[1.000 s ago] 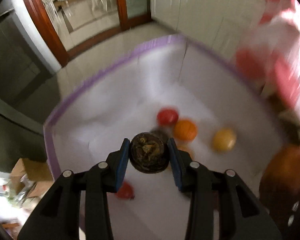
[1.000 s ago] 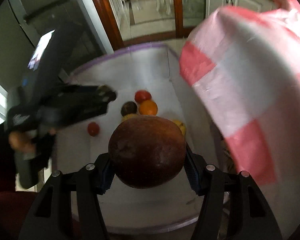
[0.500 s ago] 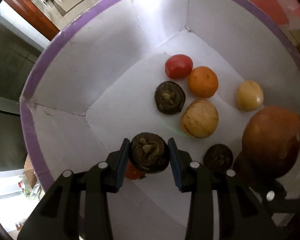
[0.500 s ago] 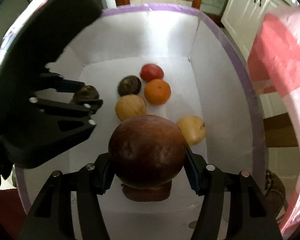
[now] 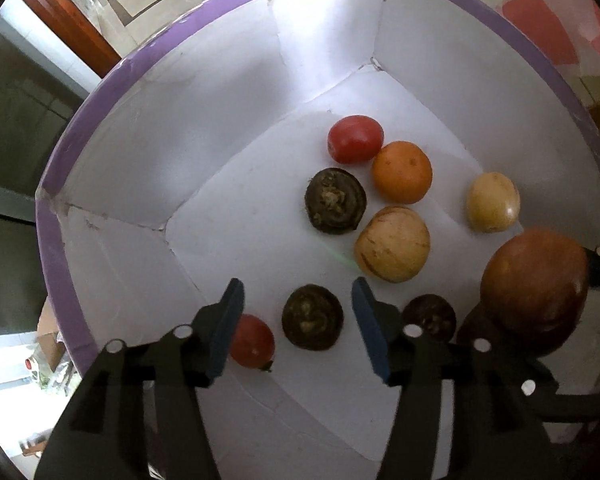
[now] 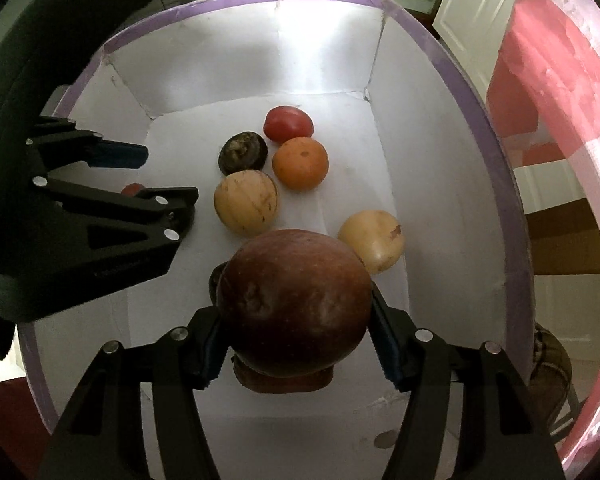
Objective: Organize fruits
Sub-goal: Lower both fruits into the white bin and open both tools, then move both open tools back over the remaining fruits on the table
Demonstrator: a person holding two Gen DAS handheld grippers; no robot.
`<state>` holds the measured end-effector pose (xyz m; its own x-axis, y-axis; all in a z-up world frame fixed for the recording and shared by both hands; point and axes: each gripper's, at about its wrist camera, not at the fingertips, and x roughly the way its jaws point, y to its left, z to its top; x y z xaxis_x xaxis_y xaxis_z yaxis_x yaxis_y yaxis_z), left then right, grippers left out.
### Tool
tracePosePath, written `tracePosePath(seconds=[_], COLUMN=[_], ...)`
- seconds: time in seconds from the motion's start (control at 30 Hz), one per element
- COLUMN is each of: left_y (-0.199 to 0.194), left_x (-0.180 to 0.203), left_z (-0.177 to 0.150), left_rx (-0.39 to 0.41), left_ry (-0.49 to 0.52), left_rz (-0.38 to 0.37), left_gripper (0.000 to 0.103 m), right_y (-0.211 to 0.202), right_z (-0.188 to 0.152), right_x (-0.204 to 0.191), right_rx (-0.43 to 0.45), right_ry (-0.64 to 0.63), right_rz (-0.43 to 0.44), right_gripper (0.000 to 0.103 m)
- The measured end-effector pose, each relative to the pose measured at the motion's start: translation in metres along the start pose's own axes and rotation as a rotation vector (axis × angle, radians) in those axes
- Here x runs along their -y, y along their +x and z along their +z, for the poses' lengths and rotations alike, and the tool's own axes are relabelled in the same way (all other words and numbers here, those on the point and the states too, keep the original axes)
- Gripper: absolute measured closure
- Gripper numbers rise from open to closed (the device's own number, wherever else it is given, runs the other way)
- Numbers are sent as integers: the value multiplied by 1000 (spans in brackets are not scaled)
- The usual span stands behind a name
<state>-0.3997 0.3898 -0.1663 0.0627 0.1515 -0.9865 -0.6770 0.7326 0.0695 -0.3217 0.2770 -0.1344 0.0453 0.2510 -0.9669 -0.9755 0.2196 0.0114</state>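
My left gripper (image 5: 298,300) stands spread over a dark fruit (image 5: 312,322) on the box floor (image 5: 236,240). My right gripper (image 6: 296,332) clamps the big brown fruit (image 6: 294,304), seemingly above another. Bare floor lies far-left; purple rim (image 6: 476,120) near right.

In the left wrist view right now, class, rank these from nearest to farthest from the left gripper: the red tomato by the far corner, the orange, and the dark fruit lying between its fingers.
1. Dark fruit, between the open fingers of the left gripper.
2. Orange, farther in, right of centre.
3. Red tomato, just beyond the orange, toward the box's far corner.
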Motion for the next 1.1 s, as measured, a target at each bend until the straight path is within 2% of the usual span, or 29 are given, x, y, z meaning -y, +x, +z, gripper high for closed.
tracePosePath(seconds=[0.1, 0.17, 0.23, 0.27, 0.33, 0.43, 0.5, 0.57, 0.63, 0.7, 0.77, 0.87, 0.97, 1.1], left_y=[-2, -9, -28, -40, -76, -132, -169, -210, -238, -260, -279, -292, -294, -272], left_x=[-3, -5, -12, -17, -28, -35, -26, -5, 32, 76, 134, 219, 311, 436], left_z=[3, 6, 12, 16, 26, 37, 42, 47, 55, 64, 70, 76, 87, 118], left_rx=[4, 24, 94, 139, 279, 479, 596, 718, 768, 786, 791, 788, 786, 761], left_ry=[-5, -9, -35, -56, -124, -226, -272, -294, -256, -170, -45, 102, 216, 266], left_rz=[-20, -20, -14, -16, -32, -69, -115, -177, -246, -328, -399, -466, -497, -499], left_gripper=[37, 31, 28, 28, 24, 13, 3, 2, 2, 2, 2, 2, 2, 2], right_y=[-10, -24, -48, -61, -93, -155, -190, -234, -265, -294, -310, -321, -326, -316], right_z=[0, 0, -2, -3, -7, -20, -31, -53, -76, -109, -139, -183, -224, -264], right_x=[2, 2, 1, 1, 2, 16, 31, 56, 77, 107, 136, 184, 233, 296], right_rx=[51, 91, 158, 193, 280, 447, 551, 670, 746, 809, 841, 852, 851, 791], right_ry=[10, 8, -5, -12, -17, 13, 45, 105, 161, 238, 321, 482, 627, 752], right_rz=[-9, -17, -11, -2, 18, 50, 41, -24, -106, -216, -290, -361, -401, -477], right_gripper=[33, 32, 32, 31, 31, 29, 20, 16, 16, 16, 16, 16, 16, 16])
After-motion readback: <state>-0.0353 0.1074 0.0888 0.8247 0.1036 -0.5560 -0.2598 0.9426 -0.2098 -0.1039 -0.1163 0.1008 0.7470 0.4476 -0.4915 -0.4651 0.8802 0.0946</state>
